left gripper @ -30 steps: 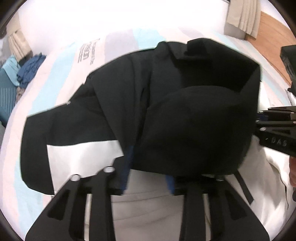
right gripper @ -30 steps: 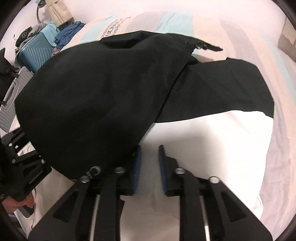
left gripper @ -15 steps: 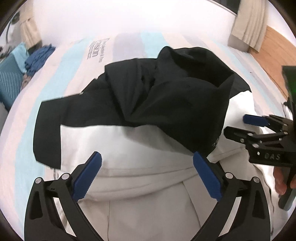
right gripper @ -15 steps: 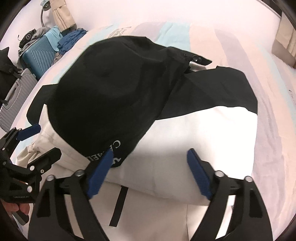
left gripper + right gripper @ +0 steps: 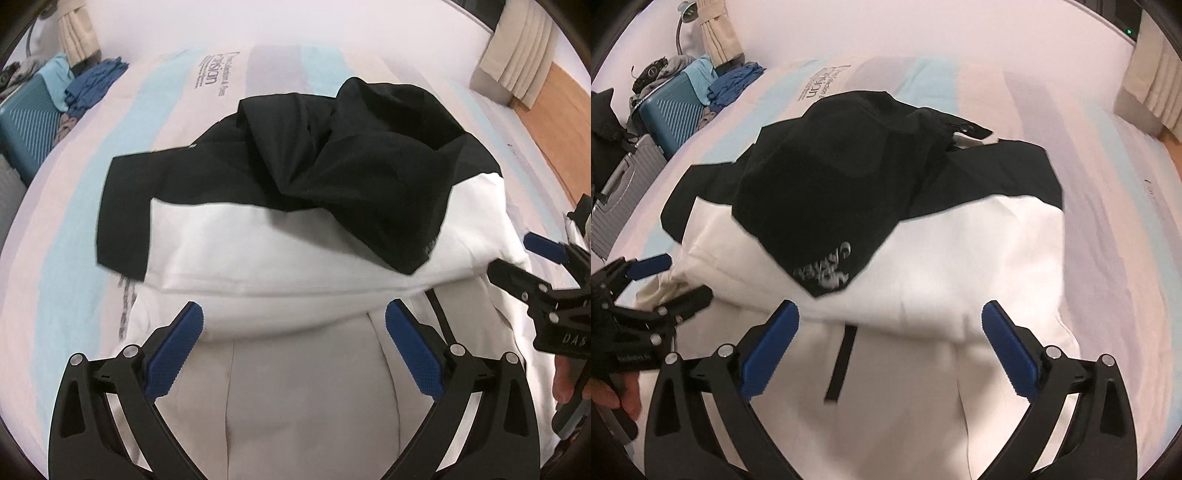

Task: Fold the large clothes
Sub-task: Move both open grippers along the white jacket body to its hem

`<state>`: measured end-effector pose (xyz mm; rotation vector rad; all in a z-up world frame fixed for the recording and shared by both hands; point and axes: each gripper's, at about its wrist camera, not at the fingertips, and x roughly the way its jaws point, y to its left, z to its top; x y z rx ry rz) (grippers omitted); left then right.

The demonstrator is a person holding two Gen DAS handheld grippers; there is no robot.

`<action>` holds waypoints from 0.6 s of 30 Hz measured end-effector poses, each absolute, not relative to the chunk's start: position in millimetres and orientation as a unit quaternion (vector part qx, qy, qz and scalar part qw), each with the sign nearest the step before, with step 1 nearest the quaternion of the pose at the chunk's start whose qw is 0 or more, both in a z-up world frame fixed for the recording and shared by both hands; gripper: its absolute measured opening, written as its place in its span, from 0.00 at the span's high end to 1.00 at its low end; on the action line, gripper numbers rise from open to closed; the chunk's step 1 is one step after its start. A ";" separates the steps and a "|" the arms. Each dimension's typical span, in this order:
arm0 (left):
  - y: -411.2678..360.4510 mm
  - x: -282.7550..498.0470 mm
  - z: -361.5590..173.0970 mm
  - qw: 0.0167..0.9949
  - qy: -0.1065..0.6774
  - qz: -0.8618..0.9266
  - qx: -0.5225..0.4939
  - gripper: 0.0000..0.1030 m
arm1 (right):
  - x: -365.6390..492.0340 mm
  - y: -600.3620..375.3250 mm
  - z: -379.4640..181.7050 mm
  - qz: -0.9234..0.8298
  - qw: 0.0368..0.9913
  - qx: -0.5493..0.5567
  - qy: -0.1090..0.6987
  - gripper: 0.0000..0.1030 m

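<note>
A large black-and-white jacket [image 5: 258, 251] lies folded on the bed, its black upper part [image 5: 831, 192] with grey lettering draped over the white body. My left gripper [image 5: 293, 314] hovers open over the near white fold with nothing between its blue pads [image 5: 173, 354]; it also shows at the left edge of the right wrist view [image 5: 685, 277]. My right gripper [image 5: 890, 310] hovers over the same fold beside a black strap [image 5: 842, 365]. Its jaws are opening wide and touch no cloth. It appears at the right in the left wrist view [image 5: 513, 253].
The bed has a pastel striped sheet [image 5: 74, 221]. A teal suitcase [image 5: 670, 114] and a grey suitcase [image 5: 617, 184] stand at the far left, with a pile of blue clothes [image 5: 96, 85] on the bed's corner. Curtains and wooden floor [image 5: 561, 122] lie to the right.
Both grippers let go of the black part and opened wide. They drew back and up, and the black cloth settled onto the white body.
</note>
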<state>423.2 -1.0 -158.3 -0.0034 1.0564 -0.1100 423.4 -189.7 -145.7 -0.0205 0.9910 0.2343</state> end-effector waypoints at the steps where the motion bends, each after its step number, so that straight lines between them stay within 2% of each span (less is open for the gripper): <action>1: 0.0 417.9 -156.0 0.862 0.504 -0.053 -0.003 0.06 | 414.6 -192.5 -143.3 0.108 0.872 -0.006 0.477 0.07; 7: 4.0 371.1 -147.7 0.852 0.521 -0.047 -0.005 0.06 | 363.0 -205.4 -138.9 0.104 0.866 -0.010 0.490 0.07; 18: 17.2 229.8 -130.8 0.822 0.569 -0.023 0.005 0.06 | 260.5 -255.9 -143.3 0.072 0.842 -0.032 0.534 0.07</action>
